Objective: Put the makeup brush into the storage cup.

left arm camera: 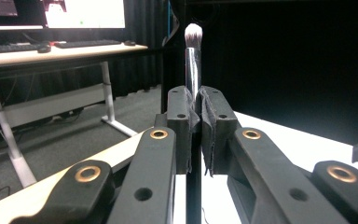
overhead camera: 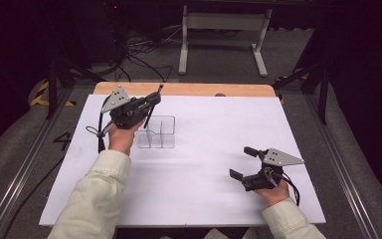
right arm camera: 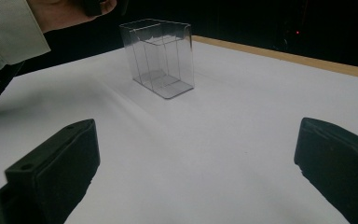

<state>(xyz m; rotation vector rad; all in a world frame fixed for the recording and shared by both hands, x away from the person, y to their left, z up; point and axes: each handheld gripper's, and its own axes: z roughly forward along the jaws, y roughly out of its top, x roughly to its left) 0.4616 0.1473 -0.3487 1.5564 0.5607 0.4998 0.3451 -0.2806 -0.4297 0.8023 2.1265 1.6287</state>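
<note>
Left hand-held gripper [overhead camera: 149, 102] clamps a brush [left arm camera: 193, 60] above the clear box [overhead camera: 157, 132]; right hand-held gripper [overhead camera: 242, 163] spread wide, nothing held, over the desk [overhead camera: 219, 124].

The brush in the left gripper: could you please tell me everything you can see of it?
The brush is slim, with a black handle, a shiny metal ferrule and a small tuft of white, dark-tipped bristles. The left gripper is shut on its handle, whose lower end hangs below the fingers. In the high view it slants, bristles up, beside a clear box.
</note>
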